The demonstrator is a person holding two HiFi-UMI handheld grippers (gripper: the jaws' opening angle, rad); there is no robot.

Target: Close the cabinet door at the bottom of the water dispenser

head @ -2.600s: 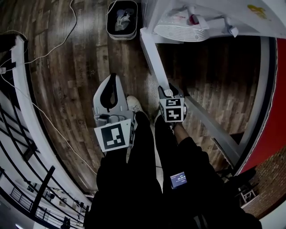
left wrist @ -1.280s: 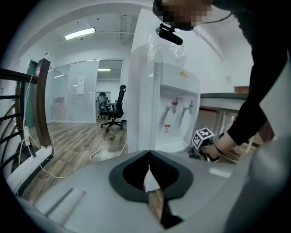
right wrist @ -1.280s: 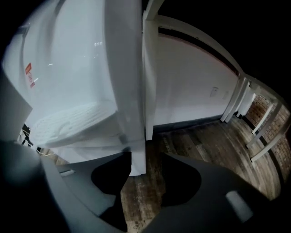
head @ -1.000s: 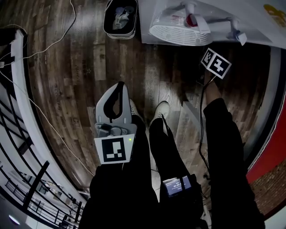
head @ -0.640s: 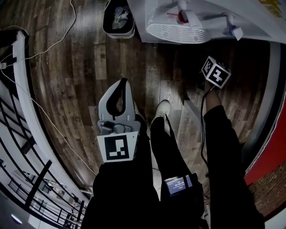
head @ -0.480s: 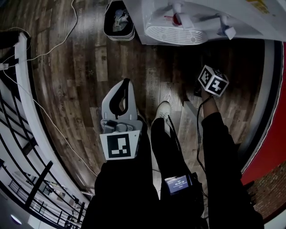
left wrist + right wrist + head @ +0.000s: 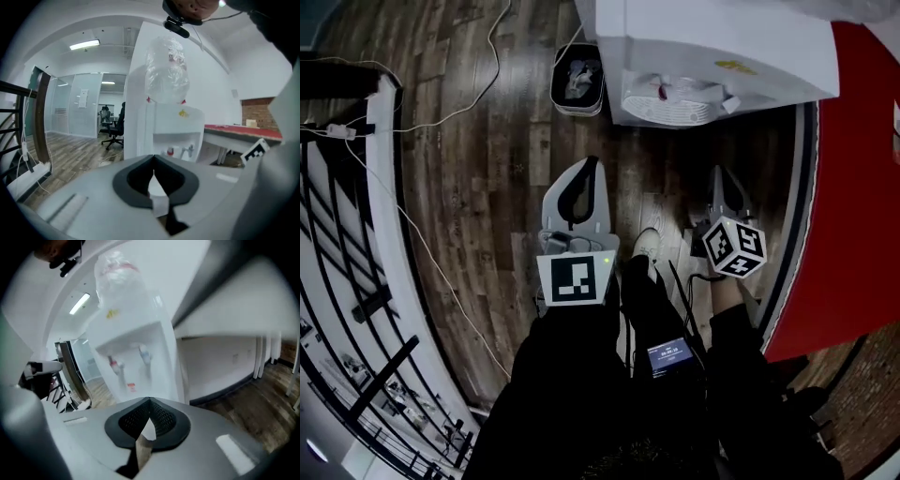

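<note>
At the far left a curved railing (image 7: pixel 382 187) is running along the wooden floor (image 7: pixel 478 216), and a white cable (image 7: pixel 441 117) is trailing beside it. The left gripper (image 7: pixel 592 165) is hanging over the floor ahead of the person's dark trouser leg (image 7: pixel 572 375). Its jaws are meeting at the tips with nothing between them. Beyond it, a small bin (image 7: pixel 578 80) is standing just beside the water dispenser (image 7: pixel 712 42). A pale shoe (image 7: pixel 647 246) is showing between the two grippers.

The cabinet door (image 7: pixel 157 383) is sitting at the foot of the dispenser, below the taps (image 7: pixel 143 355). The right gripper view is blurred, but the door appears to be lying flush with the front. The right gripper (image 7: pixel 719 172) is pointing toward the dispenser and is well apart from it, its jaws closed and empty. A red-topped counter (image 7: pixel 853 141) is filling the right edge.

In the earliest frame the door was swung out across the floor with the right gripper at its edge. A second ago that gripper was close to the dispenser's base, and now it is drawn back beside the person's leg.
</note>
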